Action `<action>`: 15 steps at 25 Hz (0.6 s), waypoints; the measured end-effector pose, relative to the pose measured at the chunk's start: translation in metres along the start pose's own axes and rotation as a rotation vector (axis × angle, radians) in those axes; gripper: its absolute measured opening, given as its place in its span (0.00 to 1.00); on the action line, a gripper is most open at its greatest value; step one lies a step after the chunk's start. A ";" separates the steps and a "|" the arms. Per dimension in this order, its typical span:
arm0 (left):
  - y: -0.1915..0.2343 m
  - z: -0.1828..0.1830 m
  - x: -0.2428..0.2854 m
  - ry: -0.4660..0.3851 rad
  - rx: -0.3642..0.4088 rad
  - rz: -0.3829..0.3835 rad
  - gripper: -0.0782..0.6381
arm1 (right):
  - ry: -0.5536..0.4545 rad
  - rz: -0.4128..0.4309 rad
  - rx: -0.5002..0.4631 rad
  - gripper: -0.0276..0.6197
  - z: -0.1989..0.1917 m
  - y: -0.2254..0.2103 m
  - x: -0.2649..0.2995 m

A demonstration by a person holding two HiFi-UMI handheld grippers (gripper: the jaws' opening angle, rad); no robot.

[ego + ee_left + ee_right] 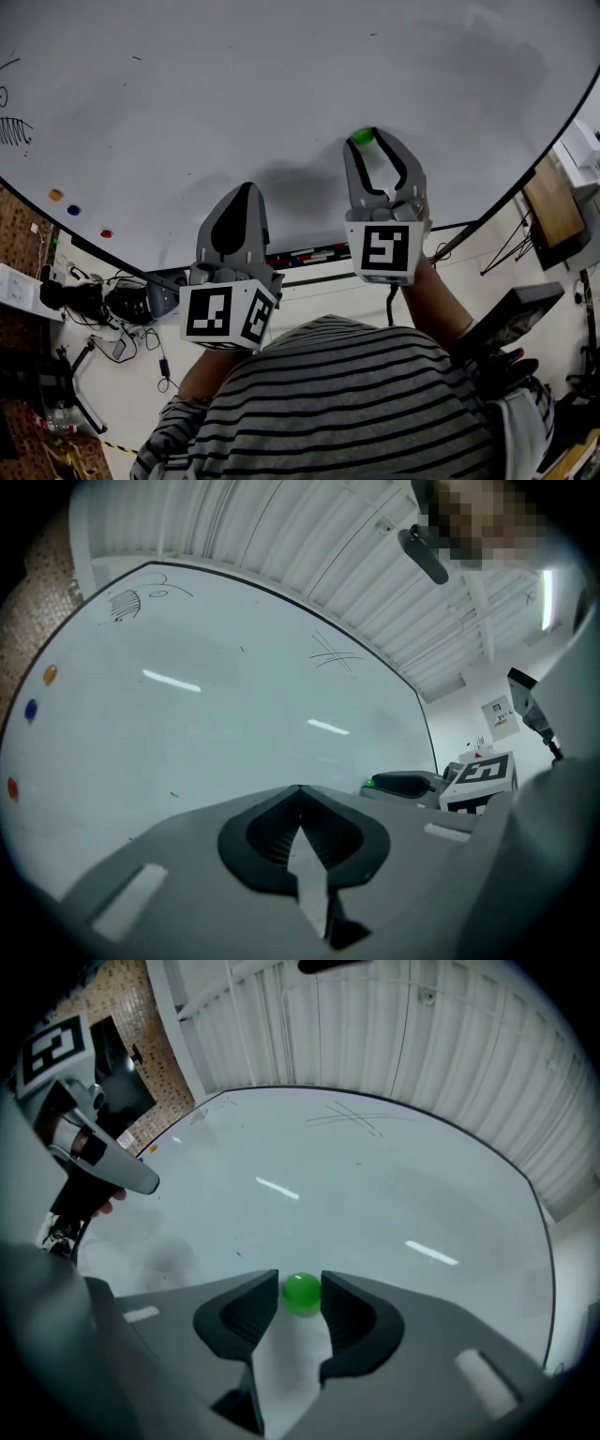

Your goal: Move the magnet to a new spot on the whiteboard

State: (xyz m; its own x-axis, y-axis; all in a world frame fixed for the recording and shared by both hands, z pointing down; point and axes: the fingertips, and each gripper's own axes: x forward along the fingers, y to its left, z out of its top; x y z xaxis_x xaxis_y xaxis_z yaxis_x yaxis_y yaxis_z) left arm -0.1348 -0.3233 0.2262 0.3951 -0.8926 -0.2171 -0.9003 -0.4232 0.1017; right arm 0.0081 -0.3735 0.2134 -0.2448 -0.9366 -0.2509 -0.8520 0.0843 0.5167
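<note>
The right gripper (pixel 301 1284) pinches the small round green magnet (pixel 301 1295) between its jaw tips, against the glossy white whiteboard (pixel 403 1194). At eight o'clock from the magnet in the head view, the left gripper (pixel 245 190) has its jaws pressed together on nothing.

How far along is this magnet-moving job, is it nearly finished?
Early on, it seems. Done: the right gripper is at the green magnet. In hand: its jaws pinch the magnet, right at the whiteboard. Left: taking it to a new spot and letting go. The left gripper is shut, empty.
</note>
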 end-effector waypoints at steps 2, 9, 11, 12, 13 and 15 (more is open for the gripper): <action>0.002 -0.002 0.003 0.001 -0.004 -0.002 0.13 | -0.006 -0.015 0.002 0.24 -0.001 -0.002 0.000; 0.006 -0.004 0.004 0.005 -0.015 -0.001 0.13 | -0.005 -0.019 0.024 0.24 0.001 -0.002 -0.001; 0.003 -0.004 0.001 0.007 -0.014 0.002 0.13 | -0.029 -0.020 0.022 0.24 0.008 -0.005 -0.009; 0.001 -0.004 -0.001 0.006 -0.012 0.003 0.13 | -0.042 -0.020 0.017 0.24 0.012 -0.006 -0.014; -0.001 -0.003 -0.003 0.005 -0.011 0.005 0.13 | -0.054 -0.020 0.014 0.24 0.017 -0.007 -0.020; -0.007 -0.001 -0.008 0.000 -0.006 0.008 0.13 | -0.074 -0.017 0.016 0.24 0.025 -0.009 -0.033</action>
State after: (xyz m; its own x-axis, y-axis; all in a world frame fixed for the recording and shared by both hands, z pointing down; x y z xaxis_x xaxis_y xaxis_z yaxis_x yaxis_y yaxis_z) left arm -0.1318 -0.3135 0.2287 0.3874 -0.8961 -0.2164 -0.9025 -0.4166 0.1092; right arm 0.0121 -0.3349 0.1964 -0.2634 -0.9104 -0.3191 -0.8633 0.0748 0.4991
